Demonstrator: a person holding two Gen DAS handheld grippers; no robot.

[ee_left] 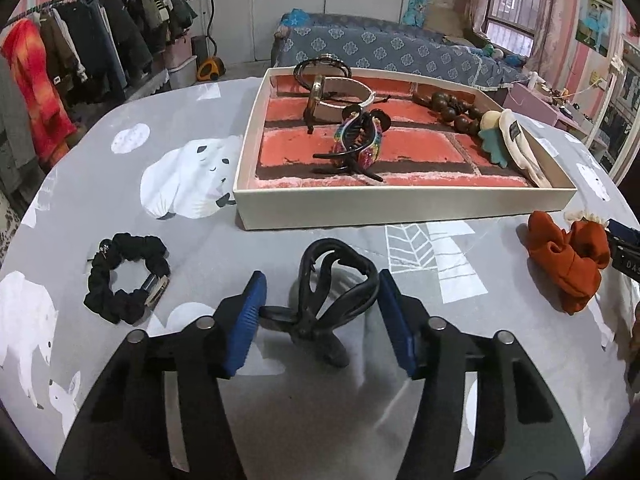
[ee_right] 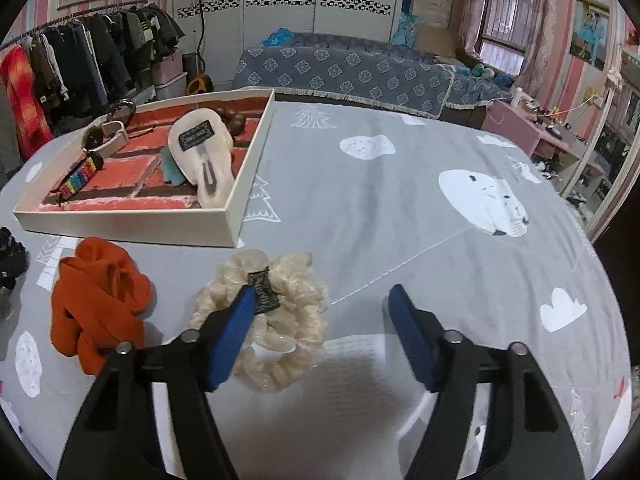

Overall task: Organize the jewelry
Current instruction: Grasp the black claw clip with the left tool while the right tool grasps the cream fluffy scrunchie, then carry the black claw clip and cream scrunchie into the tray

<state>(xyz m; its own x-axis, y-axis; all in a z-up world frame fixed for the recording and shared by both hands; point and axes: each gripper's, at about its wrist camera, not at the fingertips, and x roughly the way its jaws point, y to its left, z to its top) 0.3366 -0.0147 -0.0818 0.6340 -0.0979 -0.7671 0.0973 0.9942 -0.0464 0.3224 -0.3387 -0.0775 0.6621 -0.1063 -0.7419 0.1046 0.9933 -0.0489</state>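
Black claw clip (ee_left: 332,300) lies on grey printed surface (ee_left: 208,420) between blue pads of left claw (ee_left: 320,304), pads flanking, not yet pressing; white tray (ee_left: 400,208) at 12 o'clock, black scrunchie (ee_left: 126,276) at 9 o'clock. Right claw (ee_right: 320,312) parted, left pad over cream scrunchie (ee_right: 288,320), nothing gripped; orange scrunchie (ee_right: 100,304) at 9 o'clock

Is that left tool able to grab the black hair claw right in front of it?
Probably yes: the black hair claw sits on the cloth between the left tool's open blue pads, with nothing blocking it.
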